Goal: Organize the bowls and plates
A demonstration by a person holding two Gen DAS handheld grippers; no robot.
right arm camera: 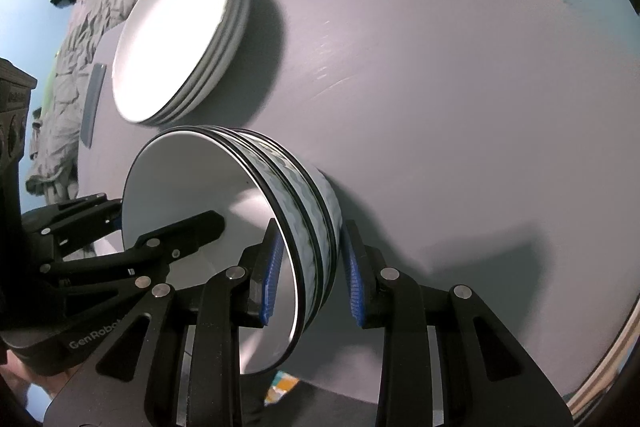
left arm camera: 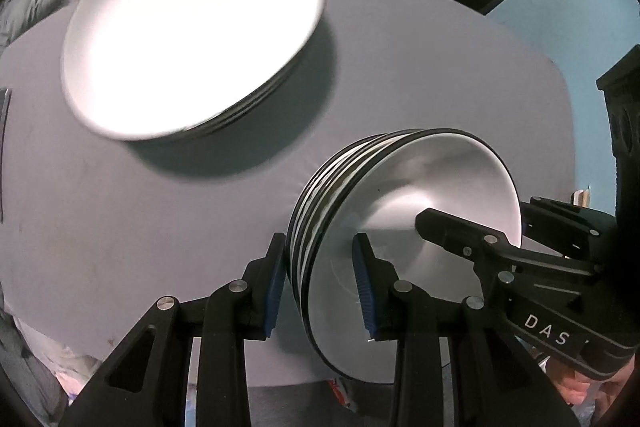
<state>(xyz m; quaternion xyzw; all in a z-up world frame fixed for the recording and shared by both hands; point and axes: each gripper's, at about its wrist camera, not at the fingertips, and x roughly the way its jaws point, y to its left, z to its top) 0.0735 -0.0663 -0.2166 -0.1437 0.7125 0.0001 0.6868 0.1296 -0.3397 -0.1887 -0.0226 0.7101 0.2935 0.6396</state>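
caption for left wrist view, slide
Both grippers, left and right, clamp the nested bowl stack by its rim; plate stack behind.

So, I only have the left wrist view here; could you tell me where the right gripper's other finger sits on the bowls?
Observer: The right gripper straddles the stack of bowls, with one pad inside the top bowl and the other outside, against the patterned wall.
Operator: Thank you. How many plates are stacked?
Observer: Edge-on, the stack of plates shows about four rims.
Operator: Is anything beside them?
Observer: A flat blue-grey strip lies on the table next to the plates, not touching them.
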